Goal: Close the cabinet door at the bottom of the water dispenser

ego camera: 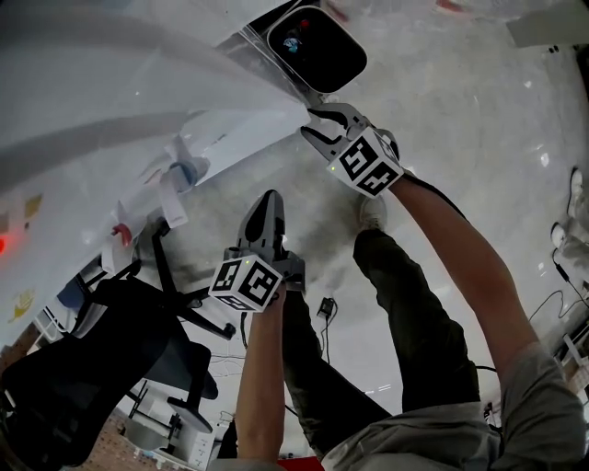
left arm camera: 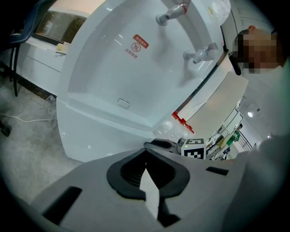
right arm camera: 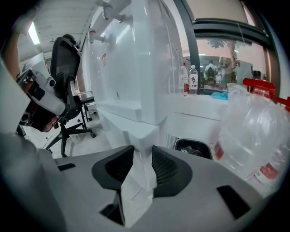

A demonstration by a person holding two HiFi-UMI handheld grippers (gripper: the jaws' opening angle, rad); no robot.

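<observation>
On the pale stone floor, far left: a black office chair (ego camera: 101, 350). Next right stands the white water dispenser (ego camera: 138, 101), with two taps (left arm camera: 170, 12) on its recessed front and a drip ledge below them. The cabinet door (left arm camera: 97, 133) is the plain white panel under that ledge, at the unit's base. Cannot tell whether it sits flush or ajar.

The left gripper (ego camera: 269, 198) hangs over open floor, short of the dispenser and angled down. Its fingers are pressed together with nothing between them. The person's legs (ego camera: 405, 322), in dark trousers, are just right of it.

The right gripper (ego camera: 306, 122) is up at the dispenser's lower corner. Its fingers are spread wide and straddle the white corner edge of the cabinet. Contact with the pads is not readable.

Beyond it, a white waste bin (ego camera: 317, 46) with a black inside stands close by the dispenser. Far right, in the right gripper view, a large clear water jug (right arm camera: 253, 131) is near the bin.
</observation>
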